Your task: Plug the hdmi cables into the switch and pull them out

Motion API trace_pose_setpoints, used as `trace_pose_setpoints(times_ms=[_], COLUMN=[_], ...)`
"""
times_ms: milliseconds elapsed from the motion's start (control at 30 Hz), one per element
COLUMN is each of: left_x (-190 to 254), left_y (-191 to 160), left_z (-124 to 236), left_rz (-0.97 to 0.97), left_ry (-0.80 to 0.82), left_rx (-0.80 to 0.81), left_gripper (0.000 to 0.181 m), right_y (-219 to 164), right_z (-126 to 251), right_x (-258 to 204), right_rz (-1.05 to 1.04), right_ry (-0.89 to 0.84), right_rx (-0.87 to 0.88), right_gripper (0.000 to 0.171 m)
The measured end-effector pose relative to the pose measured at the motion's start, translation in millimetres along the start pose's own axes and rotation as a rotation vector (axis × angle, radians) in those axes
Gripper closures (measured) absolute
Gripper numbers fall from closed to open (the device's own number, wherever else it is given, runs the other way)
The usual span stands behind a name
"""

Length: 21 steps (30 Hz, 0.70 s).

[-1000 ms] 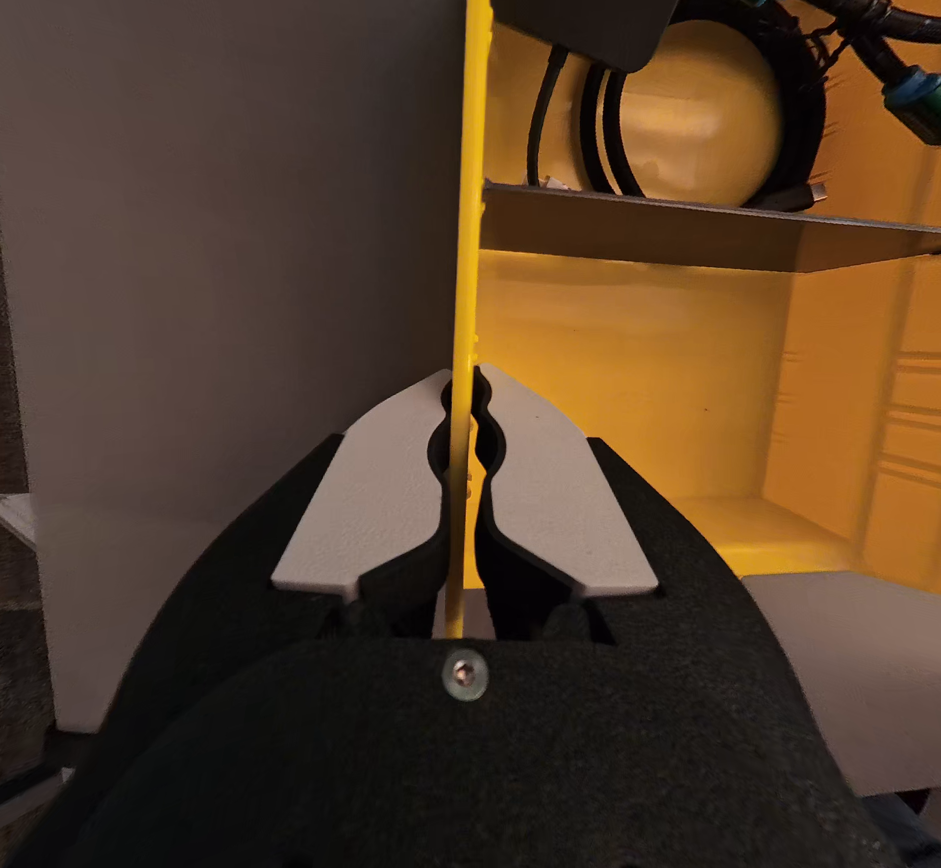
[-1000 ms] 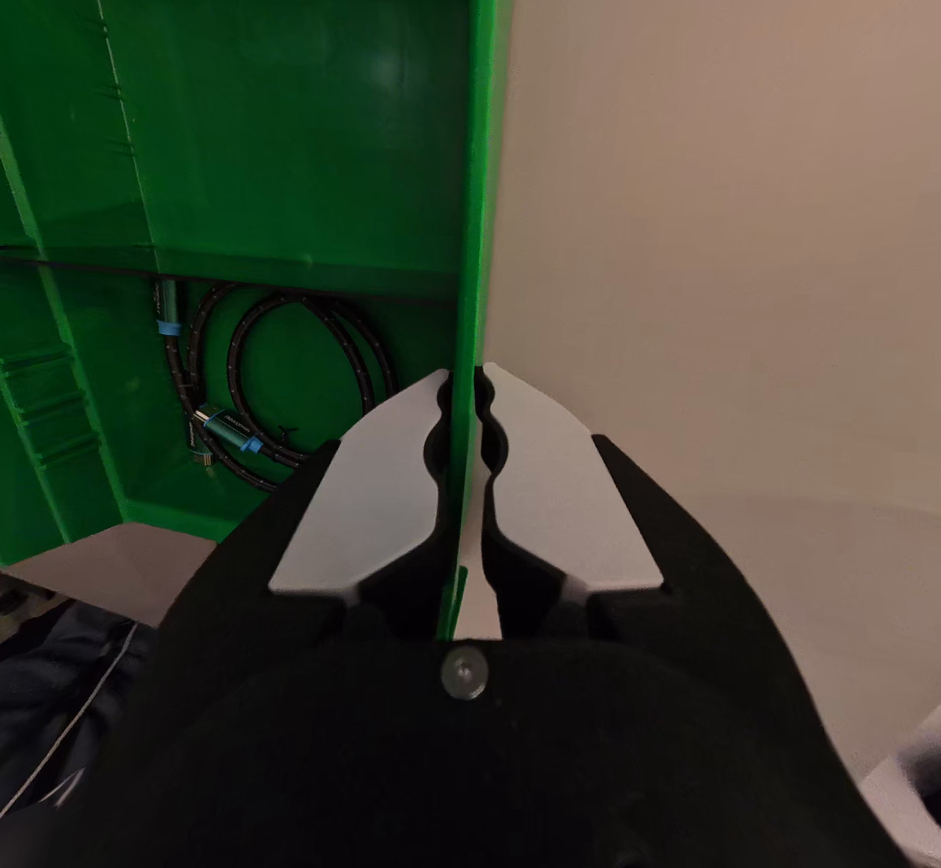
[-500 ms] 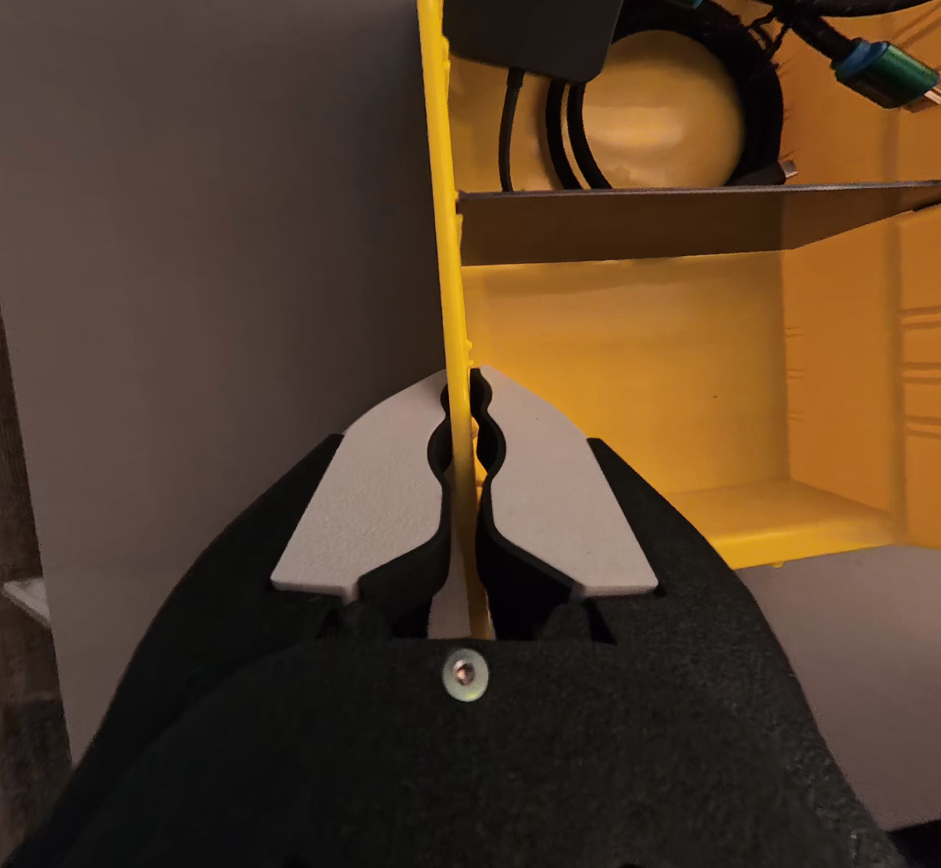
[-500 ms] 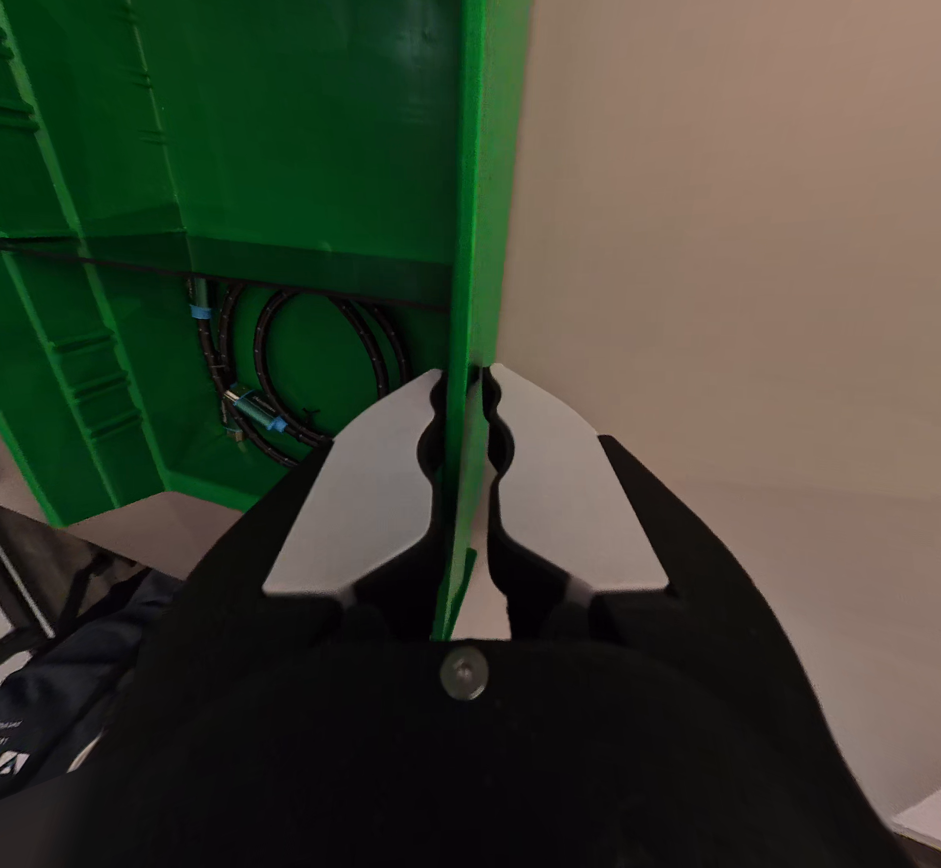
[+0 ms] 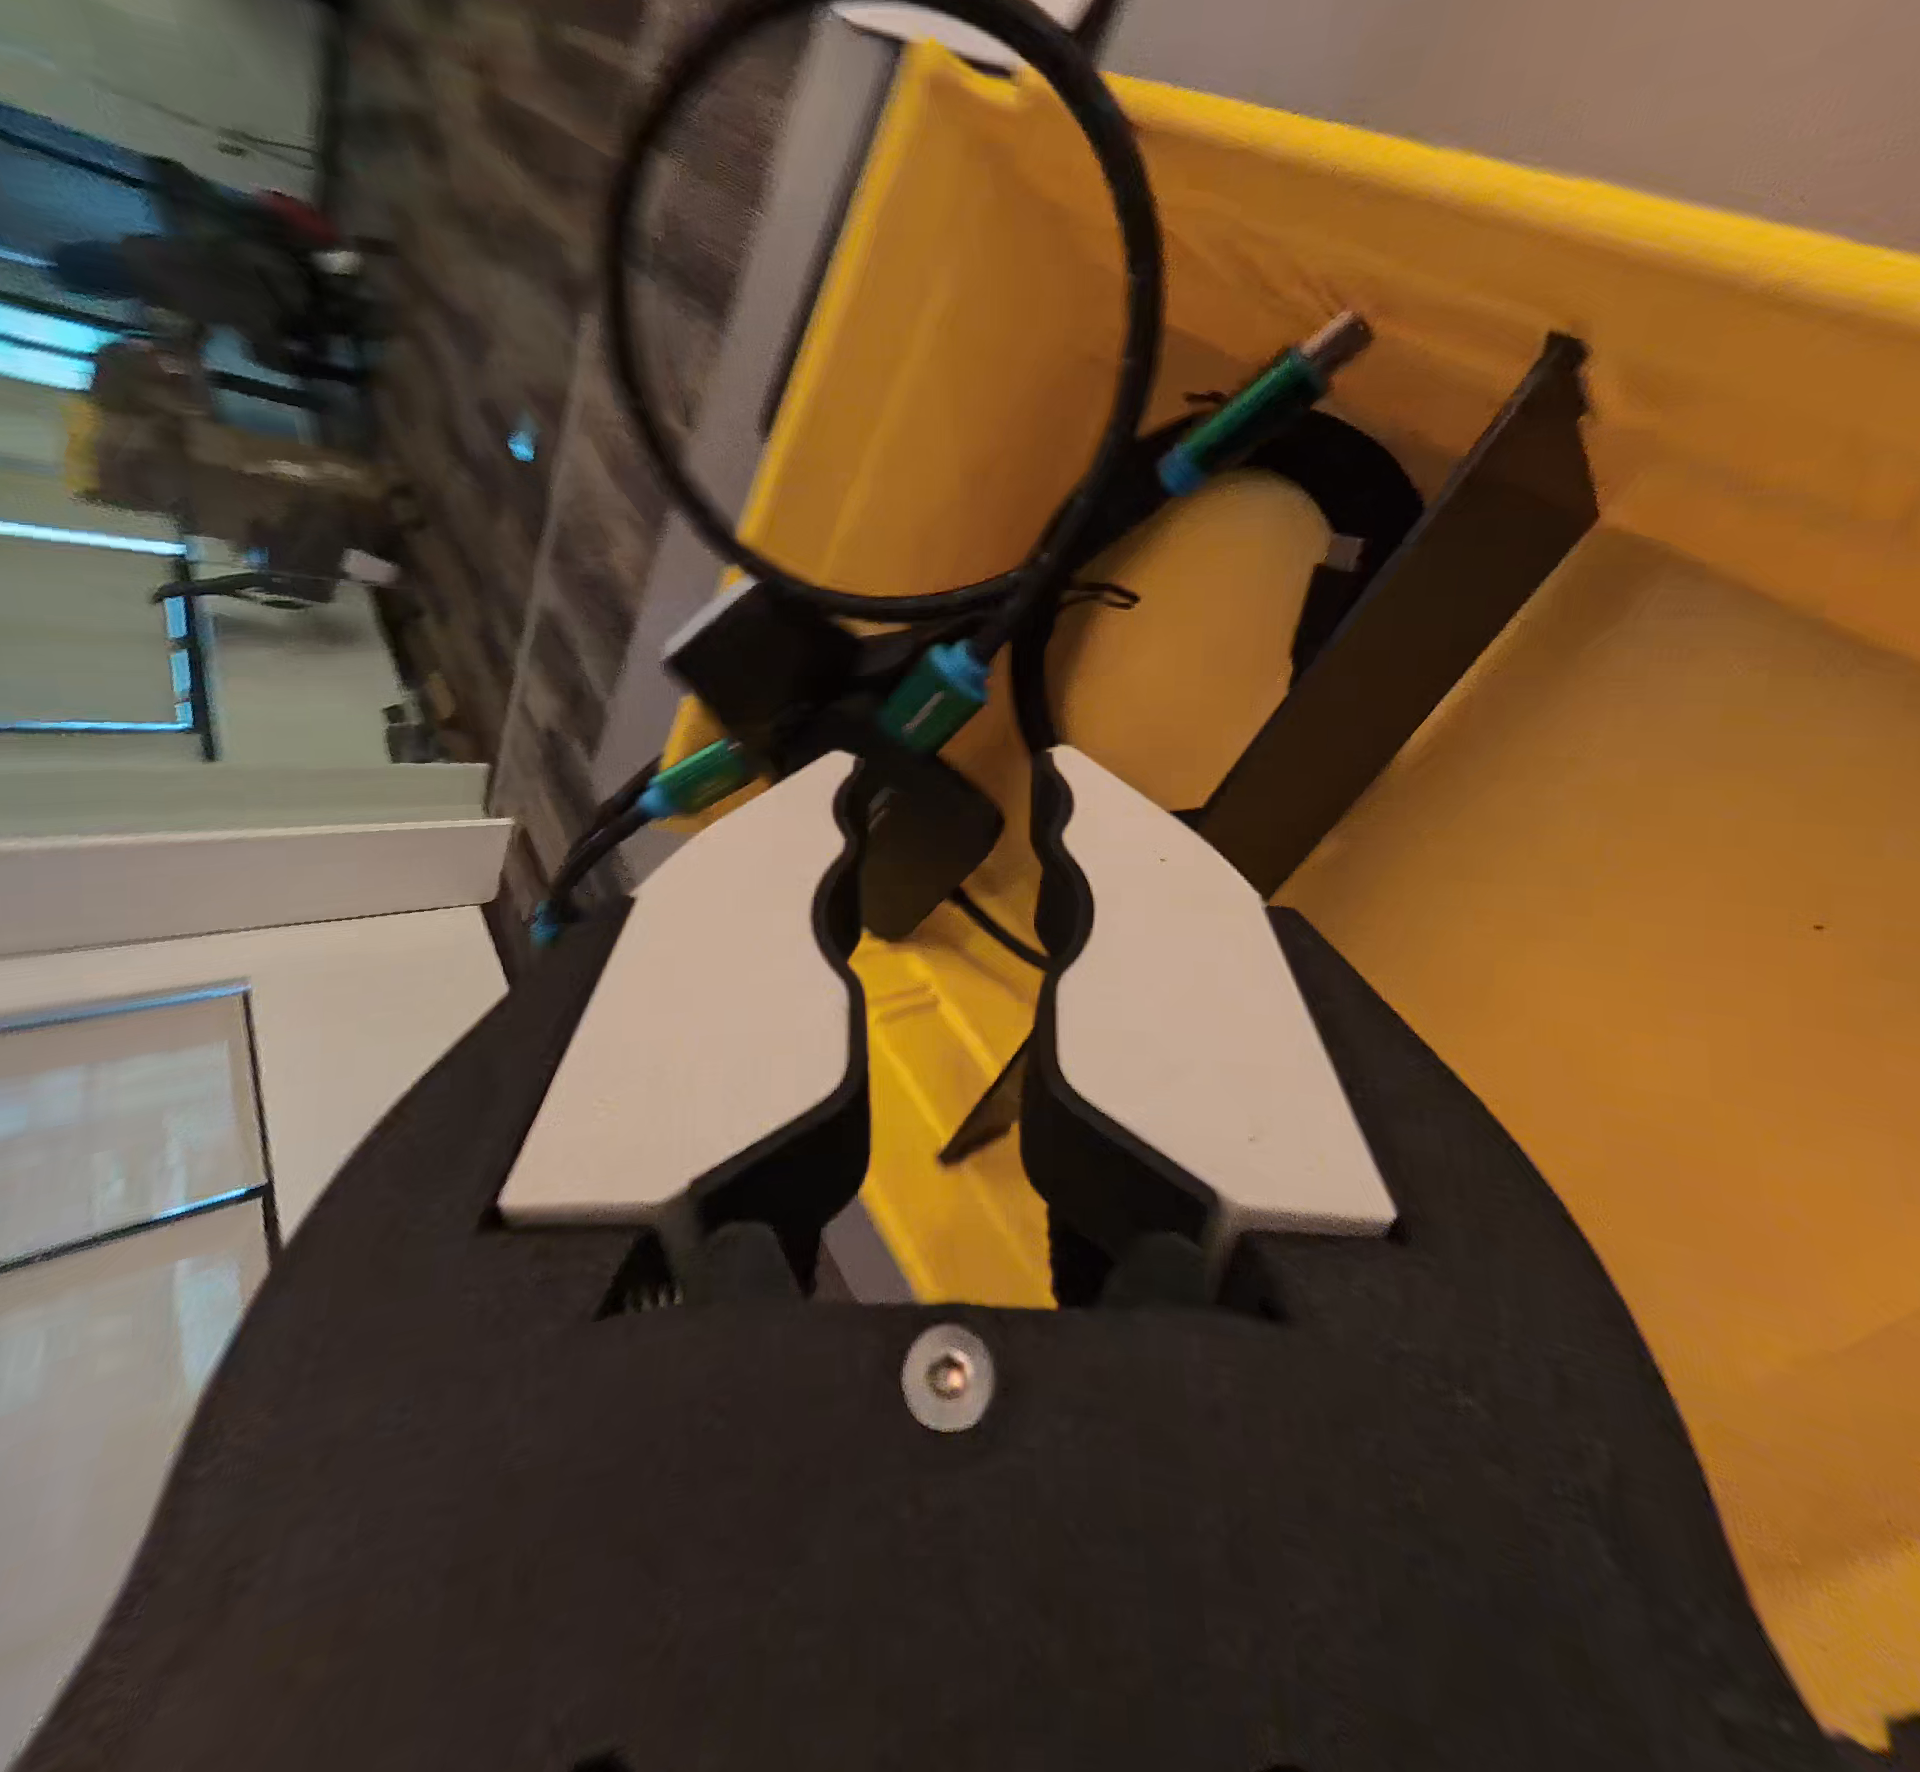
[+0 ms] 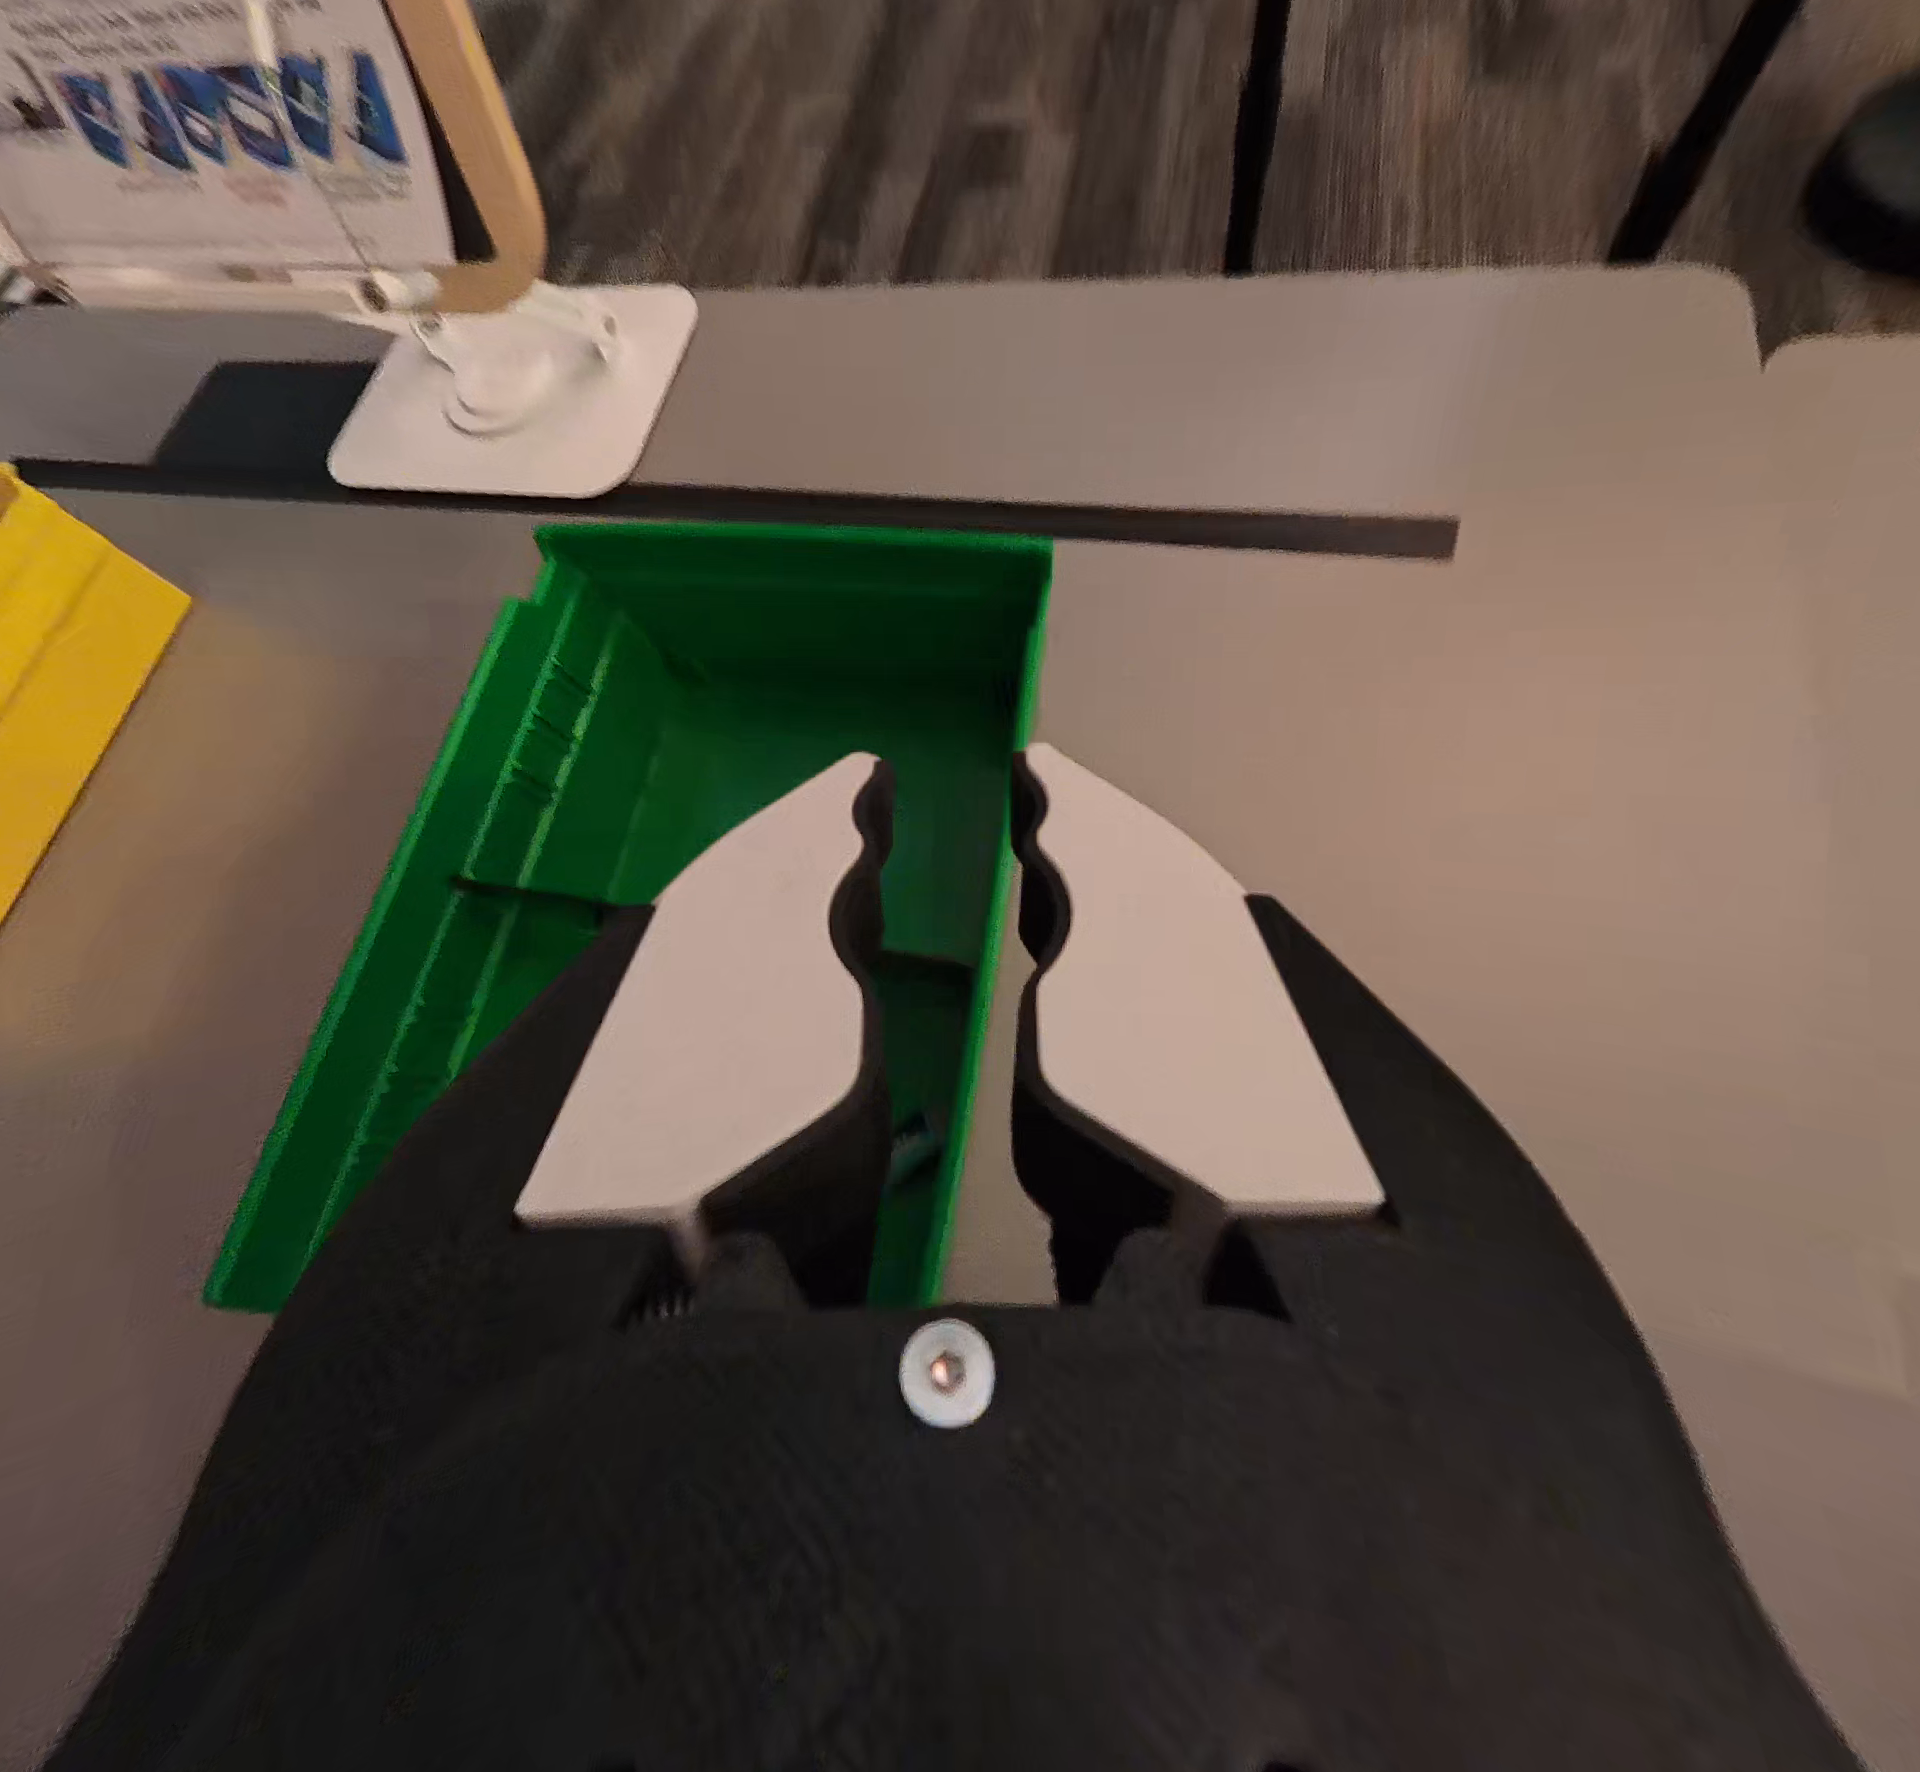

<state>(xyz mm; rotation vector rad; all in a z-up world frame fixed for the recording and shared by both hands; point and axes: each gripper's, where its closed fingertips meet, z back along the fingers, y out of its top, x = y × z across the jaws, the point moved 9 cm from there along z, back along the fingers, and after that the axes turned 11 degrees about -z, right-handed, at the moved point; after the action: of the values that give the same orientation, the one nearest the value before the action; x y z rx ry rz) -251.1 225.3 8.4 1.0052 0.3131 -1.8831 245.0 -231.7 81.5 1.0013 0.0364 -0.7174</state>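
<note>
HDMI cables (image 5: 883,288), green-plugged, tangled with black switch (image 5: 764,657) at yellow bin's (image 5: 1558,787) left wall, just beyond left gripper (image 5: 945,766): jaws apart, empty. Right gripper (image 6: 951,766): parted, empty, astride green bin's (image 6: 790,642) right wall. Left arm nearer.

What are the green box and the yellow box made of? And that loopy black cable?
The green box and yellow box look like hard plastic: smooth, slightly glossy walls with moulded ridges. The looping black cable seems matte, maybe woven fabric over it, but blur hides its texture.
</note>
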Motion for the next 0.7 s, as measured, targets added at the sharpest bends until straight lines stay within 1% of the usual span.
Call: trace_pose_setpoints(times_ms=[67,167,400,433,567,700], left_x=[-2,-6,-10,-9,-9,-19], left_y=[2,3,-2,-2,-2,-1], left_z=[-25,-50,-87,-90,-88,-63], left_rz=[-0.077,-0.158,-0.335,-0.346,-0.376,-0.364], left_ry=[-0.074,-0.136,-0.169,-0.167,-0.138,-0.025], left_rx=[-0.070,-0.126,-0.225,-0.231,-0.223,-0.158], left_gripper=[0.152,0.150,0.153,0.156,0.157,0.158], right_y=[3,3,-1,-2,-5,-4], right_z=[-3,-11,-38,-41,-49,-50], right_x=[-8,-16,-25,-27,-33,-39], right_rz=[0.028,0.072,0.129,0.146,0.214,0.234], right_ry=[0.013,-0.002,-0.041,-0.049,-0.086,-0.073], right_rx=[0.025,0.016,-0.063,-0.076,-0.115,-0.101], right_gripper=[0.148,0.148,0.148,0.149,0.153,0.155])
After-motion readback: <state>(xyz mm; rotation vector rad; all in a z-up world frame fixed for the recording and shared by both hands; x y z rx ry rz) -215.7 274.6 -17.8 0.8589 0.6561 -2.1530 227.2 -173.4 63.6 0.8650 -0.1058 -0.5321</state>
